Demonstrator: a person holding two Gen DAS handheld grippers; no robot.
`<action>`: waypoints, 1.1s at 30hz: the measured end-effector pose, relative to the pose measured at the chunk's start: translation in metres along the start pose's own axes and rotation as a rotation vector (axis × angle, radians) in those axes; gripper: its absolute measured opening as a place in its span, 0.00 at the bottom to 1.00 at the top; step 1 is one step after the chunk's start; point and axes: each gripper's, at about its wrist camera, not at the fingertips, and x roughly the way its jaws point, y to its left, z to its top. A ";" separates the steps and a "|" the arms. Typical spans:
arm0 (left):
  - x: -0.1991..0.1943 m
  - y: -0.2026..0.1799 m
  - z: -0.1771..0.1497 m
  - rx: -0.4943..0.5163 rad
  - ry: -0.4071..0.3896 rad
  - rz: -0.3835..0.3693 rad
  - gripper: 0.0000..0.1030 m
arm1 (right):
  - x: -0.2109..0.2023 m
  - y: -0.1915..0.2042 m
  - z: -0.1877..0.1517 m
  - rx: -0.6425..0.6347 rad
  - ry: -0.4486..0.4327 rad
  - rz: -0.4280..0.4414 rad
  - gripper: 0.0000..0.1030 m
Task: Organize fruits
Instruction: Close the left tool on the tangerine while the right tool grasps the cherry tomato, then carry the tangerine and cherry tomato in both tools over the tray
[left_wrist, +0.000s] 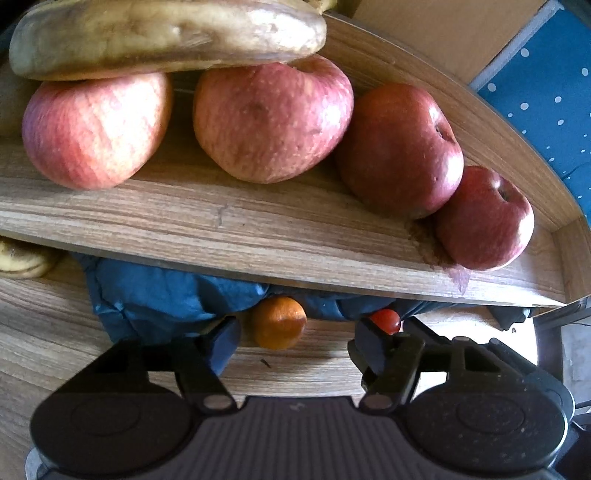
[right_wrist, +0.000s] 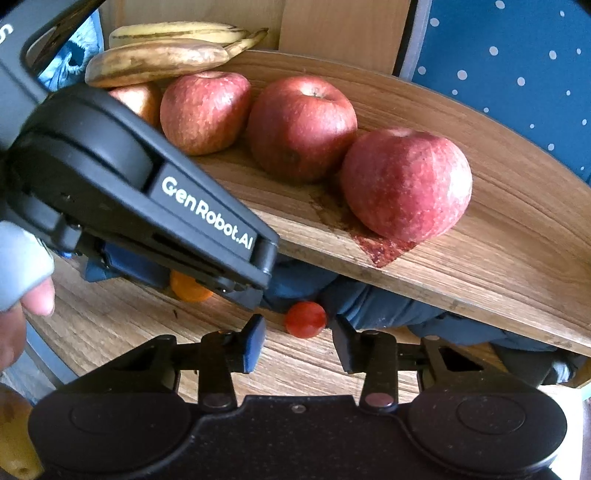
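Note:
Several red apples (left_wrist: 271, 120) (right_wrist: 301, 125) lie in a row on the upper wooden shelf (left_wrist: 258, 229) (right_wrist: 517, 221), with browned bananas (left_wrist: 162, 37) (right_wrist: 159, 59) resting behind and on them. On the lower shelf a small orange (left_wrist: 277, 323) (right_wrist: 188, 288) sits just ahead of my open left gripper (left_wrist: 295, 339), between its fingers' line. A small red tomato (left_wrist: 386, 320) (right_wrist: 305, 319) lies to the right of the orange, just ahead of my open right gripper (right_wrist: 299, 341). The left gripper's body (right_wrist: 147, 192) crosses the right wrist view.
A crumpled blue cloth (left_wrist: 162, 291) (right_wrist: 369, 306) lies at the back of the lower shelf under the upper board. Another banana (left_wrist: 22, 258) sits at the left of the lower shelf. A blue dotted surface (right_wrist: 517, 74) stands behind. A person's fingers (right_wrist: 22, 273) show at the left.

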 end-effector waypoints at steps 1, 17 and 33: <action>0.000 0.001 0.001 -0.005 0.001 -0.002 0.67 | 0.002 -0.001 0.001 0.006 0.001 0.005 0.39; -0.001 0.018 -0.001 -0.023 -0.009 0.001 0.36 | -0.001 -0.009 -0.002 0.064 -0.009 0.013 0.25; -0.011 0.026 -0.026 -0.010 0.008 -0.032 0.33 | -0.029 -0.014 -0.013 0.077 -0.038 0.035 0.25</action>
